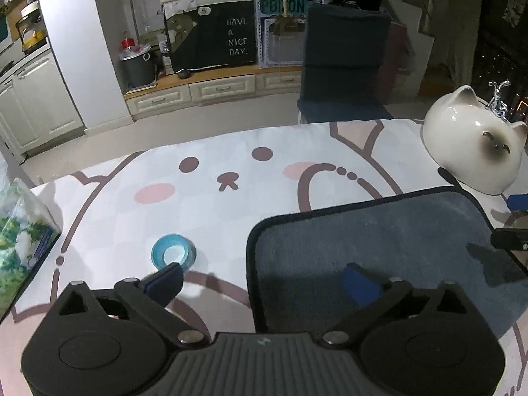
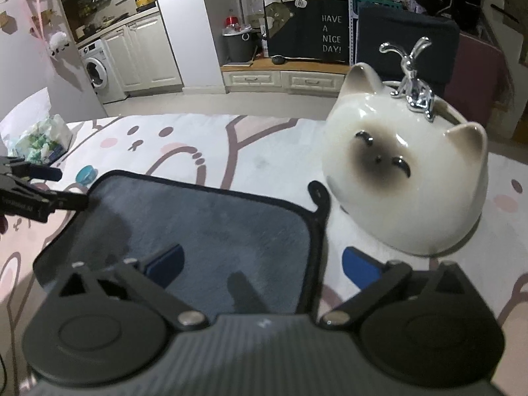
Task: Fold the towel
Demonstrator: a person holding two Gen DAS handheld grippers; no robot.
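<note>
A grey-blue towel (image 1: 379,241) with a black border lies flat on the cartoon-print tablecloth; it also shows in the right wrist view (image 2: 204,231). My left gripper (image 1: 260,280) is open and empty, its jaws straddling the towel's near-left edge. My right gripper (image 2: 260,264) is open and empty, its jaws straddling the towel's near-right edge. The left gripper shows at the left of the right wrist view (image 2: 43,184), beside the towel's left corner. The towel's black hanging loop (image 2: 318,193) lies at its far right corner.
A white ceramic cat-shaped bowl (image 2: 406,178) with a silver figurine (image 2: 412,82) stands just right of the towel, also in the left wrist view (image 1: 475,145). A blue tape roll (image 1: 173,255) lies left of the towel. A tissue pack (image 1: 19,231) sits at the table's left edge.
</note>
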